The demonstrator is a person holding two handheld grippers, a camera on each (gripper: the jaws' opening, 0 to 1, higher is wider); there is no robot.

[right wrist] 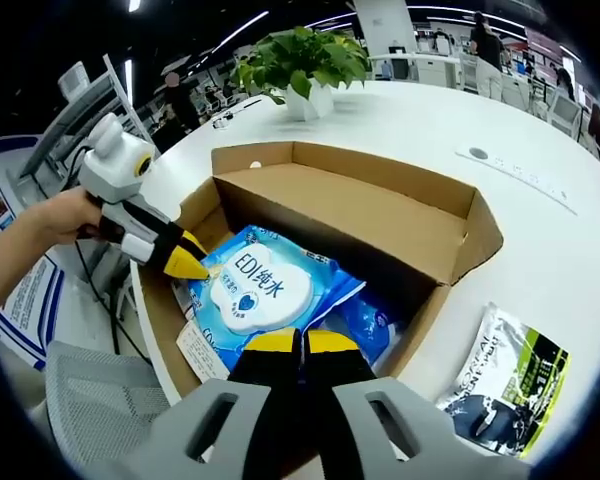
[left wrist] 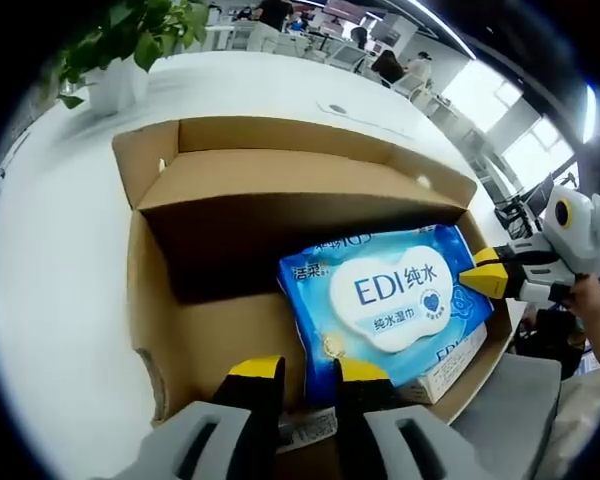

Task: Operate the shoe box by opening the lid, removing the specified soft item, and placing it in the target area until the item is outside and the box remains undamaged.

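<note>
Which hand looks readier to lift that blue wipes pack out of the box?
Probably the left hand-held gripper: its jaws stand open with an edge of the wipes pack between them. The right hand-held gripper looks closed.

Looks like an open-plan office: long white table [right wrist: 500,110], potted plant [right wrist: 302,62], ceiling strip lights [right wrist: 238,22], people [left wrist: 392,66] at distant desks.

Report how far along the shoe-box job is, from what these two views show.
Done: the brown cardboard box stands open on the white table, flaps up. In hand: both grippers are at the blue and white wet-wipe pack; the left gripper has its jaws at the pack's near edge, the right gripper at its other side, jaws close together. Left: the pack still lies inside, so lifting it out and setting it down remain.
</note>
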